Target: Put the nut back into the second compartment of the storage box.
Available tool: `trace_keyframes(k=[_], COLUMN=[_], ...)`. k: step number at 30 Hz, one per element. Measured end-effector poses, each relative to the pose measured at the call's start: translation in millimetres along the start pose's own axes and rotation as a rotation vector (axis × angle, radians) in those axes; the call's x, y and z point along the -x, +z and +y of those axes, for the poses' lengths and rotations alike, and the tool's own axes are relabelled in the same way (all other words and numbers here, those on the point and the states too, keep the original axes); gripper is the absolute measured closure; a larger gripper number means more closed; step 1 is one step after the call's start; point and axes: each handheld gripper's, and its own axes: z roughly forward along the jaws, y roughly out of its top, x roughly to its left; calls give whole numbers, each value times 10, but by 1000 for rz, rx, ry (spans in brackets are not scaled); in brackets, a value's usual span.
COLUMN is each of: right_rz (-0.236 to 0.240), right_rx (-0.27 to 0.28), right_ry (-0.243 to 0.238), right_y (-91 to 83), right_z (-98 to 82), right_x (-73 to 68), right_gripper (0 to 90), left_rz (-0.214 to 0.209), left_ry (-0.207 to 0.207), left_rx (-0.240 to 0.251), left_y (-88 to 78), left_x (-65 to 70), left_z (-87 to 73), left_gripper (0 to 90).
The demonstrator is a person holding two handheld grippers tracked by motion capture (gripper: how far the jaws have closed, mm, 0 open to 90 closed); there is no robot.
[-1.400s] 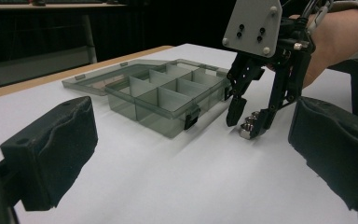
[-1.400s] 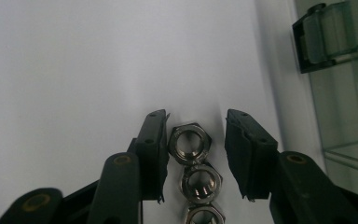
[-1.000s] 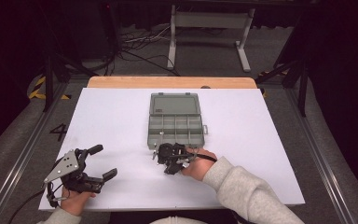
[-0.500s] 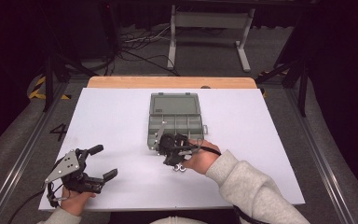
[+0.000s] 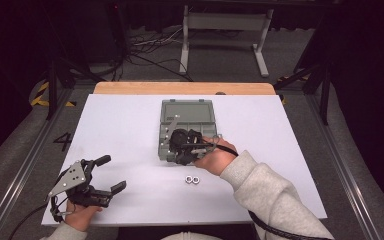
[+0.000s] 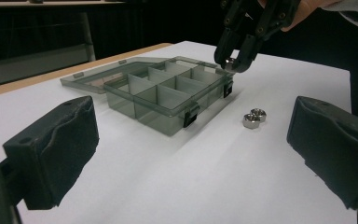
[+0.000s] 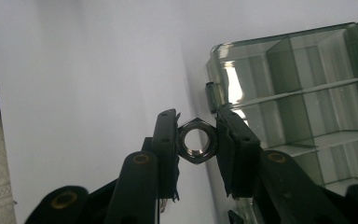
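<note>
We've got the right tool clamped on one nut at the near corner of the open box, not dropped in yet, two nuts left on the tabletop, left tool apart, idle.

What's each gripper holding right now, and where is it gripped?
Right gripper pinches a nut across its flat sides. Left gripper holds nothing.

3 hex nuts, 1 compartment box, 2 grippers.
</note>
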Motion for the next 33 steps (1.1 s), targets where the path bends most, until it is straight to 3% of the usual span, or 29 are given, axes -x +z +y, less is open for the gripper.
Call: trace_keyframes(k=[10,21,25,33], right_rz=[-39,-113,-133,-154], right_rx=[19,15,29,14], right_ry=[29,91,131,158], right_y=[-71,-101,-88,31], right_z=[71,115,122,159], right_x=[222,625,784,968], right_gripper=[700,700,700,700], left_rz=[5,3,2,0], left_ry=[20,21,23,18], left_rx=[-8,-10,-10,-16], left_y=[2,-1,2,6], left_x=[11,5,2,-3], left_z=[1,-1,-2,-12], left_gripper=[35,45,45,46])
